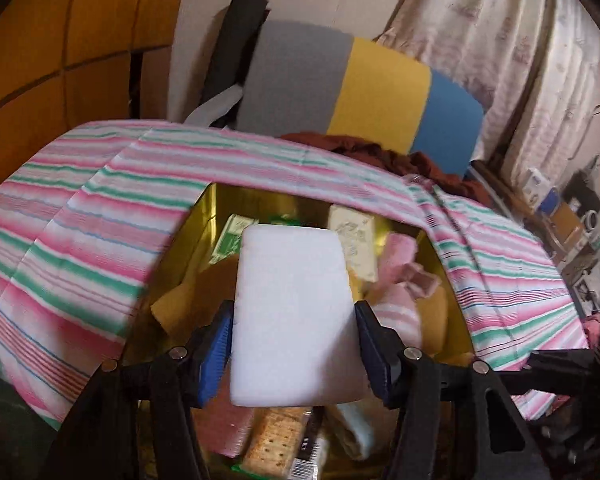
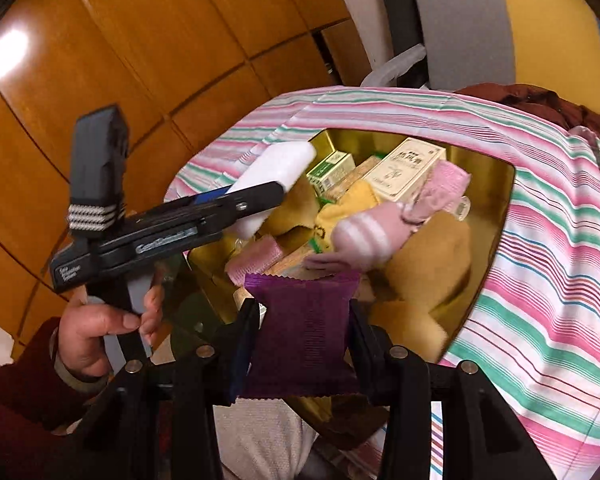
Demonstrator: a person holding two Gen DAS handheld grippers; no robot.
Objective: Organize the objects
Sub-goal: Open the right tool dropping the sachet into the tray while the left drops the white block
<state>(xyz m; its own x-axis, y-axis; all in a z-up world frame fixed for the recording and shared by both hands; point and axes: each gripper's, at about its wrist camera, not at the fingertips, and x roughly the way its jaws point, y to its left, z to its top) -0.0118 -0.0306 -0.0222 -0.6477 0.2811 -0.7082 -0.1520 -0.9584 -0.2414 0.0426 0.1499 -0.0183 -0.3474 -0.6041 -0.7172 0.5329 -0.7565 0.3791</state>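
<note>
1. Gold is the colour of the box [image 2: 484, 184] sitting sunk in the striped cloth [image 2: 540, 264], and everything here is lying in it, over it or beside it.
2. The left gripper [image 1: 294, 316] is clamping a white block [image 1: 296, 312] by its two long sides, so the block's long axis is running straight ahead along the fingers and pointing down into the box.
3. Seen from the right wrist, that block is hanging over the box's near-left edge, with the person's hand [image 2: 100, 328] gripping the handle just outside the box.
4. The right gripper [image 2: 304, 344] is pinching a purple packet [image 2: 304, 336] between its fingers, squeezing it narrow at the middle; the packet is hovering over the near rim of the box.
5. Inside the box, a pink striped sock [image 2: 364, 236], a pale carton [image 2: 404, 168], a small green carton [image 2: 332, 170] and yellow cloth [image 2: 428, 264] are crowding the middle and far side.
6. Judging by the task, the coming move is turning on this: the white block is already over the box's interior, nearer its centre than the packet, so the left hand looks better placed to drop first.
7. The free floor seems scarce, so a release may be landing on the pile rather than flat.
</note>
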